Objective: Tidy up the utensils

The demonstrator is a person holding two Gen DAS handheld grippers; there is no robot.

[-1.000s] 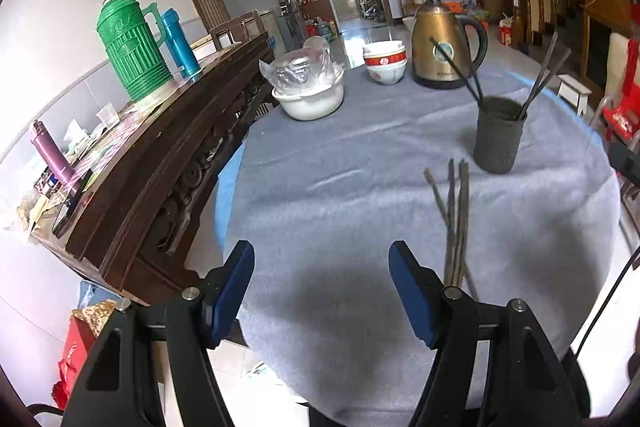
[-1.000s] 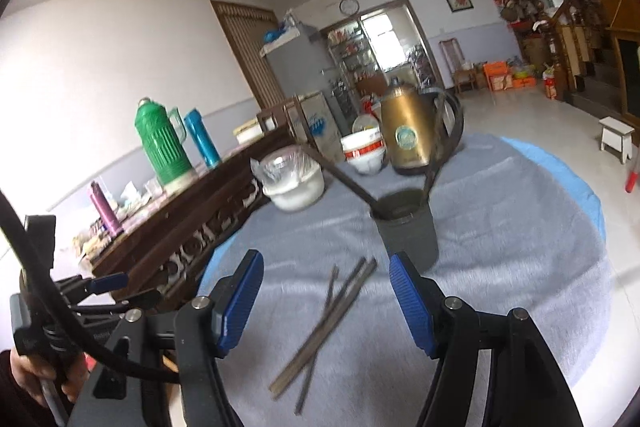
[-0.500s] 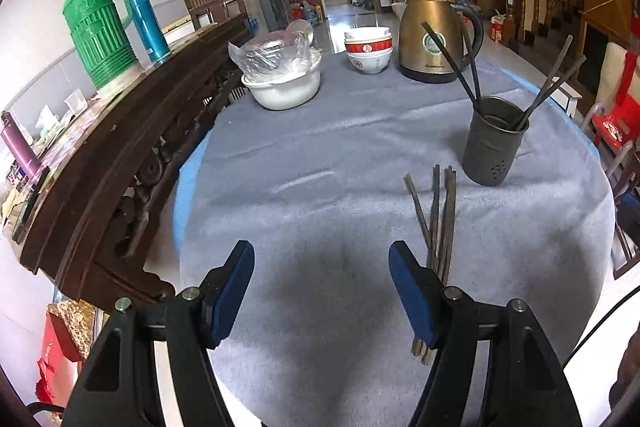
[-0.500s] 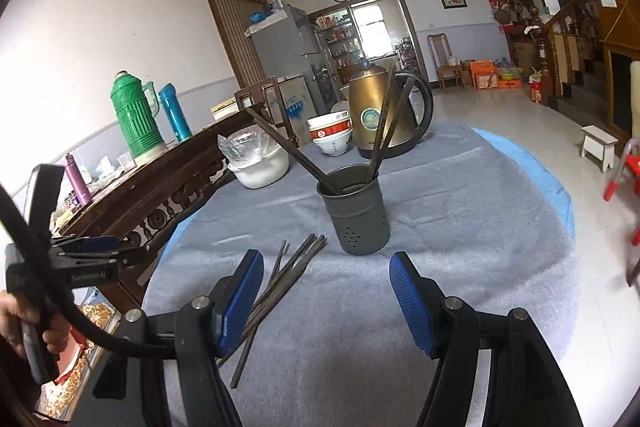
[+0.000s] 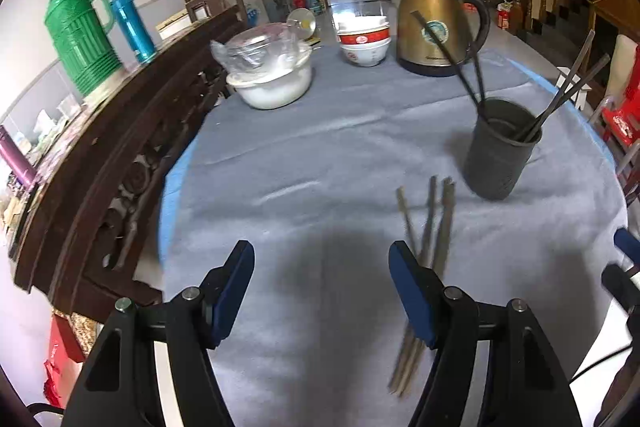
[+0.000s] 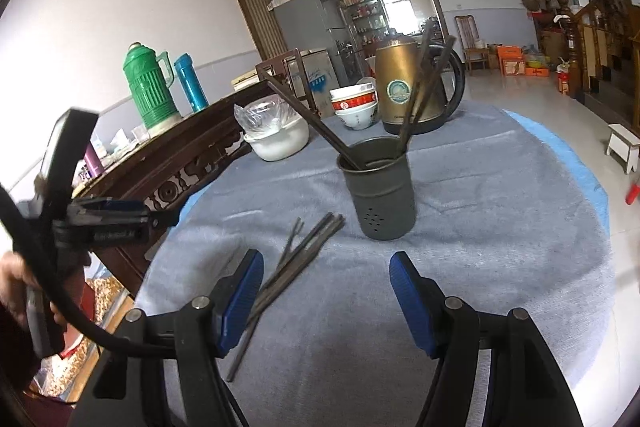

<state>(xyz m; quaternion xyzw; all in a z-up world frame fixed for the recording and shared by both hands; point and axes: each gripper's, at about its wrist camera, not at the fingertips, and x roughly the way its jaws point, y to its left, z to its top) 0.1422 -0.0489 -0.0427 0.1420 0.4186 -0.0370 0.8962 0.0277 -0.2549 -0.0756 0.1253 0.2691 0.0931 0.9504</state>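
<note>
Working left to right across the left wrist view, we note a green thermos [image 5: 82, 39] and a blue flask [image 5: 133, 25] on the dark carved sideboard [image 5: 120, 155], then a white bowl [image 5: 276, 83] covered with clear plastic, a stack of red-banded bowls [image 5: 364, 41], and a brass kettle [image 5: 434, 27] at the far side of the grey tablecloth [image 5: 300, 155].

We hold the left gripper [image 5: 322, 287] above the near part of the cloth with its blue pads spread apart and nothing between them. The loose chopsticks [image 5: 428, 251] lie flat on the cloth at its right side: their near ends pass behind the right pad, and their far ends point toward the dark holder [image 5: 500, 151], stopping just short of it. They are long, thin, dark sticks in a narrow bundle, slightly fanned at the far end; the exact count cannot be read.

In the right wrist view, the right gripper [image 6: 326, 293] is likewise spread apart and empty. Here the loose chopsticks [image 6: 296, 259] run diagonally beside and under its left pad, while the holder [image 6: 378, 191] stands upright ahead, between the pads in line of sight. The holder is a dark cylinder with small holes near its base, and several chopsticks lean inside it against the rim.
</note>
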